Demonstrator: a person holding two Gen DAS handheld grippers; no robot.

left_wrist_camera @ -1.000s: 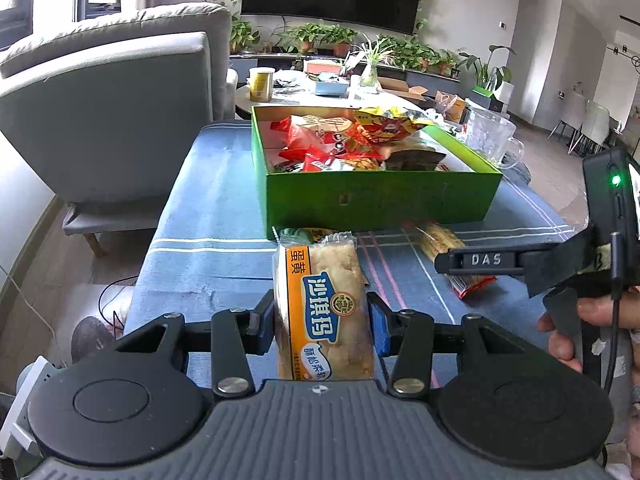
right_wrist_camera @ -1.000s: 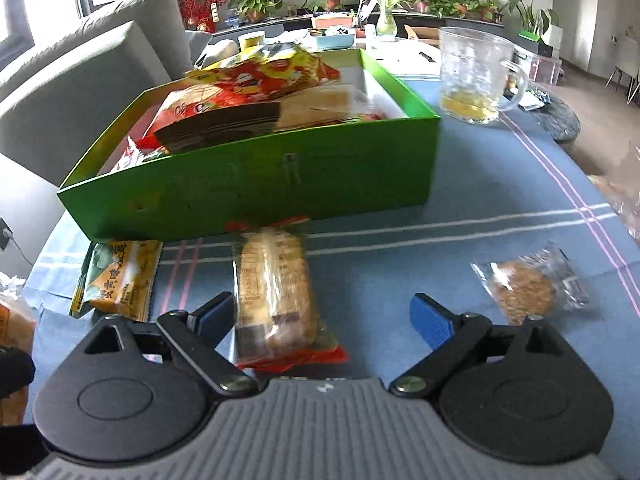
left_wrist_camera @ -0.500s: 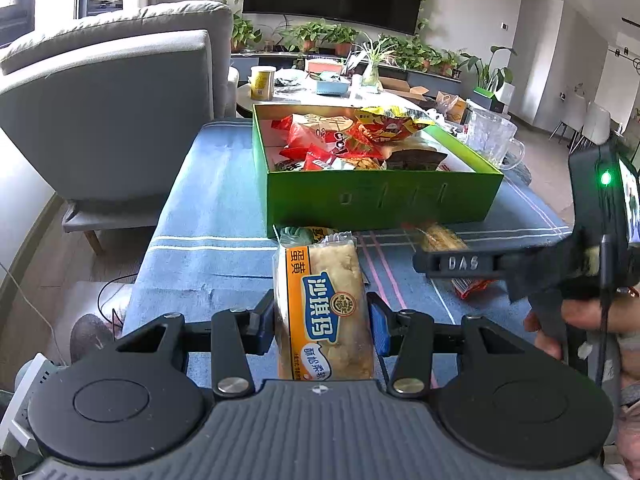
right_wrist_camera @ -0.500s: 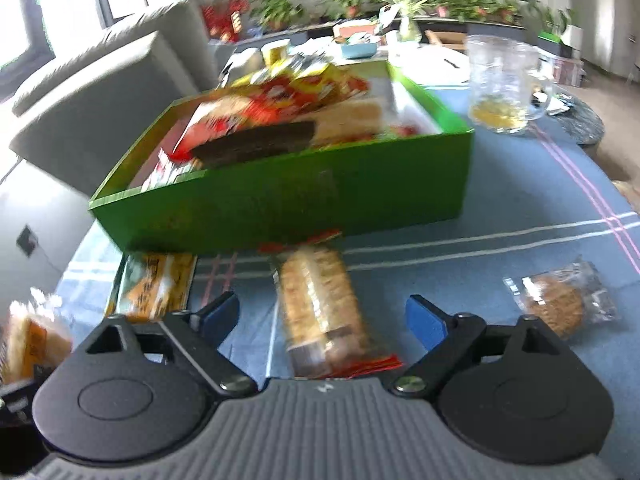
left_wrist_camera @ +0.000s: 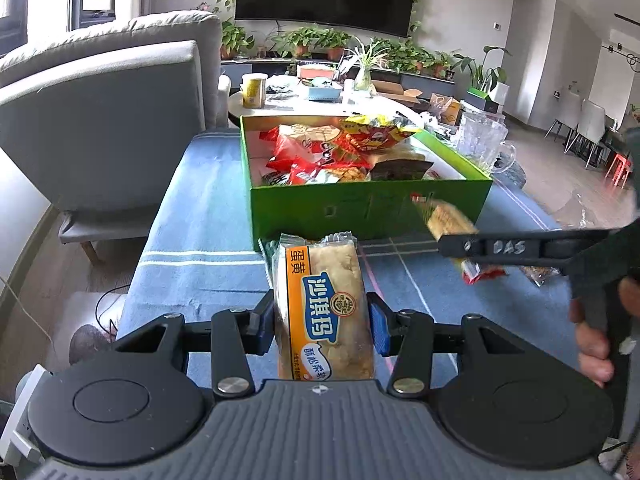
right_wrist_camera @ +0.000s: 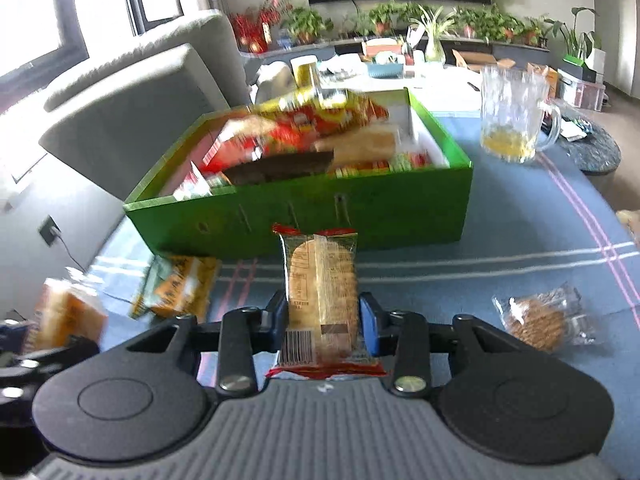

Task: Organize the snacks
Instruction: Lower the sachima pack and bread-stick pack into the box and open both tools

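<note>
Both grippers carry snacks short of the green box (right_wrist_camera: pixel 304 216) on the table (right_wrist_camera: pixel 500 264). The crowded box (packets heaped above its rim) could shed a wrapper laid on top, and slick film may slip from the pads. Left gripper (left_wrist_camera: pixel 322 322): jaws nearly closed on the orange pastry packet (left_wrist_camera: pixel 324 312), pitched downward. Right gripper (right_wrist_camera: pixel 322 320): jaws clamped on the clear biscuit packet (right_wrist_camera: pixel 320 292), angled down; a hand (left_wrist_camera: pixel 596 320) grips its handle.

The orange pastry packet (left_wrist_camera: pixel 324 312) read "沙琪玛" in large blue-backed characters, with "蛋黄" above. The right gripper's black finger bar (left_wrist_camera: pixel 508 246) bore "DAS".
</note>
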